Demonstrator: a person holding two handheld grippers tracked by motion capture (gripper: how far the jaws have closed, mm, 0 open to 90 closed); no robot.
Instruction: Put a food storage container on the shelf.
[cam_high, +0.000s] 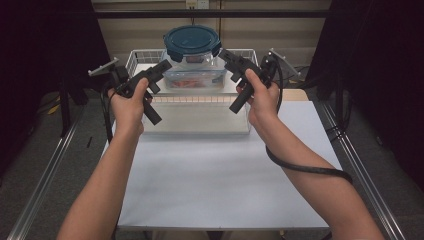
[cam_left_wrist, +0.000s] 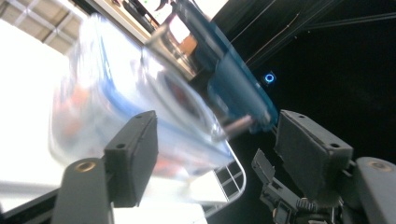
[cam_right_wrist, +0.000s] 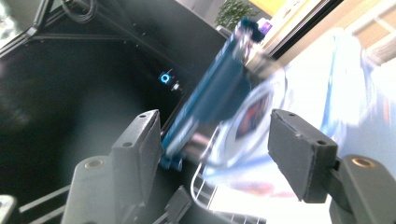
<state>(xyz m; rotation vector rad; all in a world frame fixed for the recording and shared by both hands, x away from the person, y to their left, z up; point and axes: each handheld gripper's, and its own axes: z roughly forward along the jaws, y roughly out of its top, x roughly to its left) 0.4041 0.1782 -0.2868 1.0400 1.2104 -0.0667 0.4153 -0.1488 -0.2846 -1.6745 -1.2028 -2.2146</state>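
Your left gripper (cam_high: 159, 66) hangs at the left of the stacked containers with its jaws spread and nothing pinched between them; in the left gripper view the clear box sits beyond the left jaw and the other gripper shows low at the right. Next comes the white wire basket (cam_high: 135, 56) at the far edge of the table (cam_high: 220, 175). Inside it lies a clear box (cam_high: 192, 78) with a pale blue lid and something orange-red in it, and on top of that box stands a round tub (cam_high: 192, 55) closed by a dark teal lid (cam_high: 192, 40). What is in the tub you cannot tell; a dark label or patch shows through its wall. Your right gripper (cam_high: 225, 56) is just beside the lid's right edge, jaws parted and gripping nothing. Both gripper views are smeared by motion, so the box's contents are blurred colour there, and whether either jaw touches the containers cannot be told.
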